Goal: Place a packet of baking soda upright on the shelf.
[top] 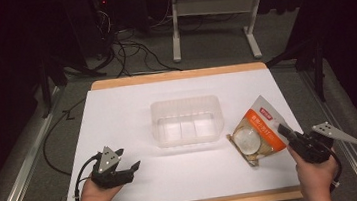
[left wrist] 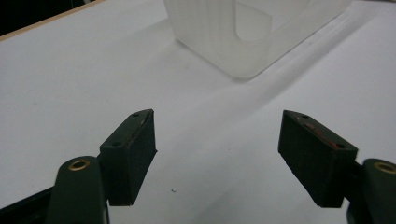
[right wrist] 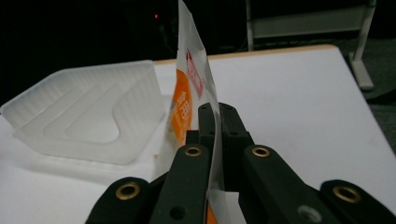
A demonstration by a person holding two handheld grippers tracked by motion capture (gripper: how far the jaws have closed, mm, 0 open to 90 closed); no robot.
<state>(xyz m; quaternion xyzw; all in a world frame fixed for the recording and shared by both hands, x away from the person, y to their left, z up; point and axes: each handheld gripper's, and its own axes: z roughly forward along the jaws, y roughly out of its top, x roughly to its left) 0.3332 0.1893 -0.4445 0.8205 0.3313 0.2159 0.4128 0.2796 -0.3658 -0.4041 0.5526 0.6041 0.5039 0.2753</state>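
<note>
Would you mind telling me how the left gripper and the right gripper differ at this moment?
The left gripper has its jaws wide apart with nothing between them; the right gripper is shut on the orange snack packet. The left points toward the clear plastic tub; the right lifts its packet's edge upright. Both are hand-held with black jaws.

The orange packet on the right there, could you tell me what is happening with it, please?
A person works two tongs at a white table. The right tongs are shut on an edge of the orange packet. The left tongs rest open on the table, holding nothing. A clear plastic tub stands between them.
</note>
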